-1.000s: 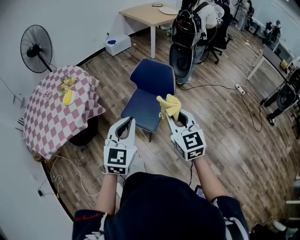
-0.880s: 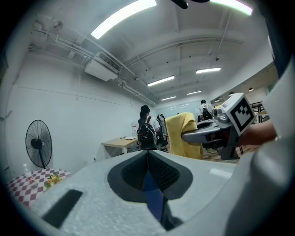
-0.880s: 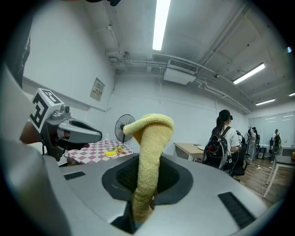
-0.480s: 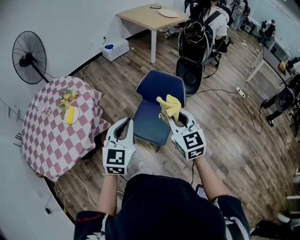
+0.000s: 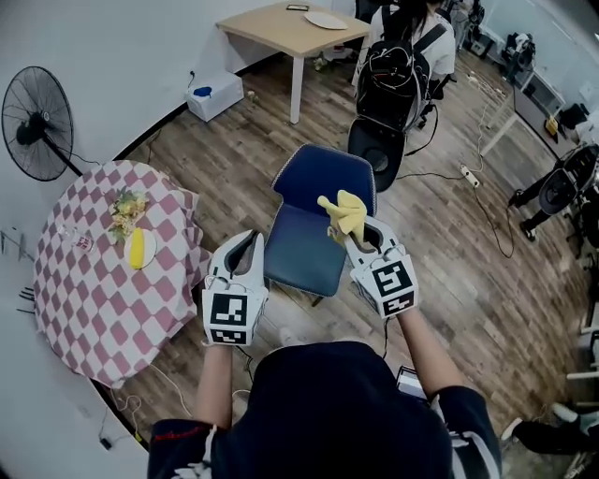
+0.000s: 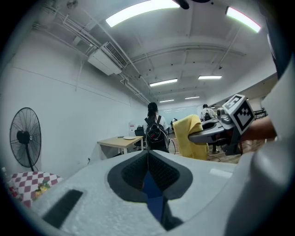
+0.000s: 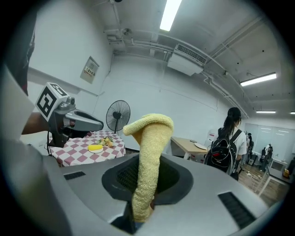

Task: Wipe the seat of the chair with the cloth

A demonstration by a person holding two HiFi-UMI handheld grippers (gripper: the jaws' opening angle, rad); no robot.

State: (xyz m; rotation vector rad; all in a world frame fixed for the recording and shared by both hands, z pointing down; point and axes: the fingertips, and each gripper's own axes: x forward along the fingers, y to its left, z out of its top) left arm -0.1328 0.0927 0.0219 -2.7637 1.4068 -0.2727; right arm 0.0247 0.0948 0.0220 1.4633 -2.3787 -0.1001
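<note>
In the past second the person has stepped closer, so the blue chair (image 5: pixel 323 178) now sits just ahead of both grippers, and its seat (image 5: pixel 298 251) remains unwiped. The right gripper (image 5: pixel 358 233) pinches the yellow cloth (image 5: pixel 344 212) above the seat's right edge. The left gripper (image 5: pixel 251 239) has its jaws pressed together with nothing in them. The cloth and right gripper hide part of the seat, and no dirt can be made out.

Dark top (image 5: pixel 328 412), red-trimmed sleeves (image 5: pixel 178 436); white left gripper (image 5: pixel 253 237) and right gripper (image 5: pixel 360 232), black-and-white marker cubes (image 5: pixel 229 318).

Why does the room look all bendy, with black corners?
Head view: the wide lens bows the wooden floor and white wall. Left gripper view: black round corners, ceiling light glares white. Right gripper view: same corners; the close cloth looks huge.
</note>
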